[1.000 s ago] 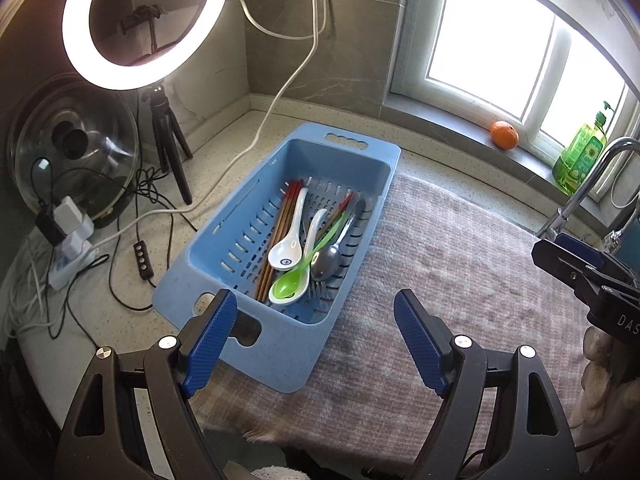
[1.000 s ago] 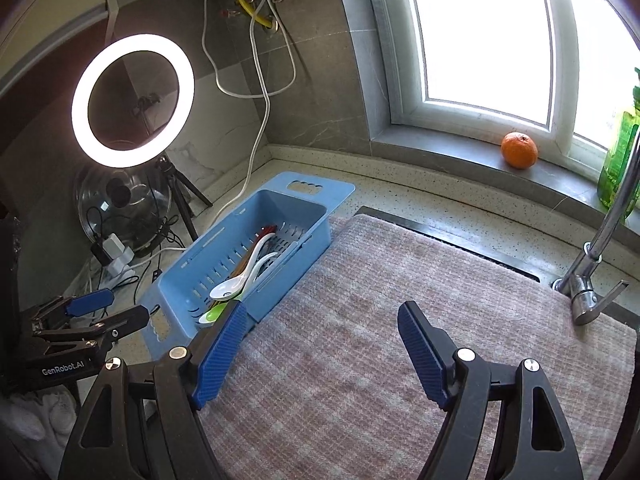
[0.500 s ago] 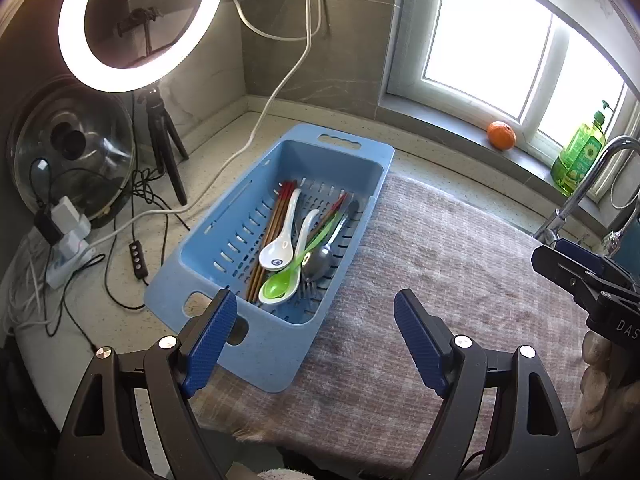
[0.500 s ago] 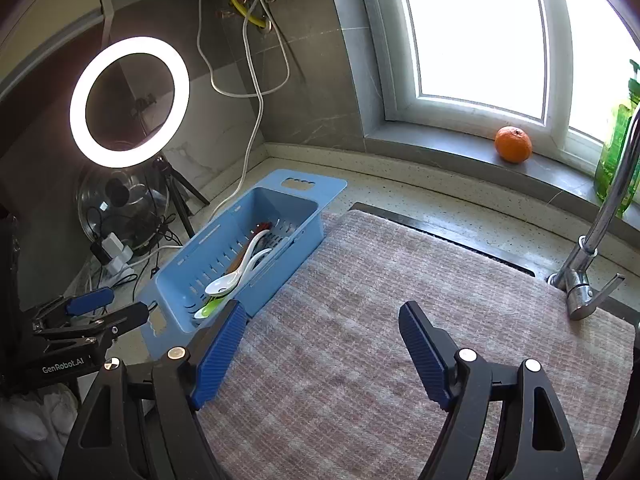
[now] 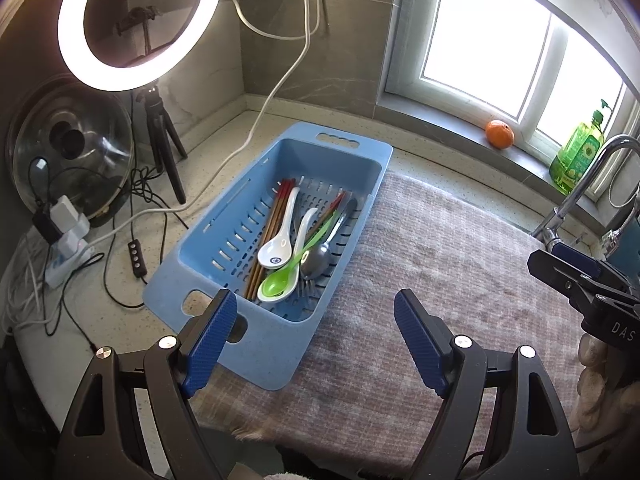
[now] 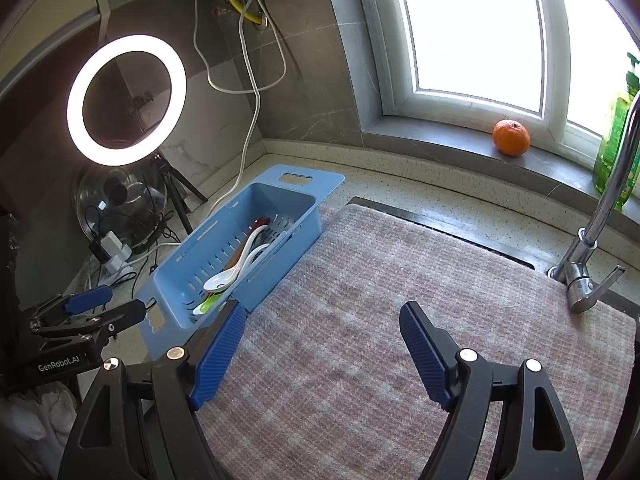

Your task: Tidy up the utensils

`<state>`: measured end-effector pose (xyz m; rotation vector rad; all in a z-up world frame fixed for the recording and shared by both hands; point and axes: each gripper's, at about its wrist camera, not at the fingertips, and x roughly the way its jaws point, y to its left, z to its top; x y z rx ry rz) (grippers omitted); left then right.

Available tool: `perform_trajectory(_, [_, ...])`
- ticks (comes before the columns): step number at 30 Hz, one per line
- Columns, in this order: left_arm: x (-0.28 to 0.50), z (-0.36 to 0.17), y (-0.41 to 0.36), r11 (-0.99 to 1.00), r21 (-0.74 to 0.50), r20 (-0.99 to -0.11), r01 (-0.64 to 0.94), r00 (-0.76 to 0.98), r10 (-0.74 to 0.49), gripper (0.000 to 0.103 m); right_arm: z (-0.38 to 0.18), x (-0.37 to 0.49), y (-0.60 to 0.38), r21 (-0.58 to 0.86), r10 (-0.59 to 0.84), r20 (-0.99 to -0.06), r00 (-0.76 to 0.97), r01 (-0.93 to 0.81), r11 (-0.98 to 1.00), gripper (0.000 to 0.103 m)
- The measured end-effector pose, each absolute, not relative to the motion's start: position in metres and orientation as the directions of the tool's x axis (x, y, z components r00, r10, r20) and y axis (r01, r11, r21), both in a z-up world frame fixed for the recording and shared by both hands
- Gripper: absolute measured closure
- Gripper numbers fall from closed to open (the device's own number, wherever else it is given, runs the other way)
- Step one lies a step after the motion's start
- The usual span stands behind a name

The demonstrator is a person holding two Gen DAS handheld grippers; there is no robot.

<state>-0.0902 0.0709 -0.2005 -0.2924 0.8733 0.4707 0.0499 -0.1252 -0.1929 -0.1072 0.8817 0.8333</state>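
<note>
Nothing sorted yet, by the look of it: white ceramic soup spoons, a green plastic spoon, a steel spoon, a fork under them and red-tipped wooden chopsticks all jumbled in the slotted blue plastic drainer basket, just ahead of the left gripper and touching nothing. Jaws apart and empty there; likewise on the right gripper, above bare pinkish woven mat, basket ahead and left of it. Beyond: lit ring light on a tripod, glass pot lid, tangled cables, chrome tap, orange on the sill. No obstruction between jaws and basket.
</note>
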Motion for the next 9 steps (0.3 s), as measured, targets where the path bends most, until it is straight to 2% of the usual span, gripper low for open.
perform_trajectory(9, [-0.0931, -0.2009, 0.0702, 0.861, -0.057, -0.778, -0.506, 0.562, 0.279, 0.022, -0.2004, 0.0532, -0.1255, 0.259, 0.597, -0.730, 0.334, -0.673, 0.693, 0.026])
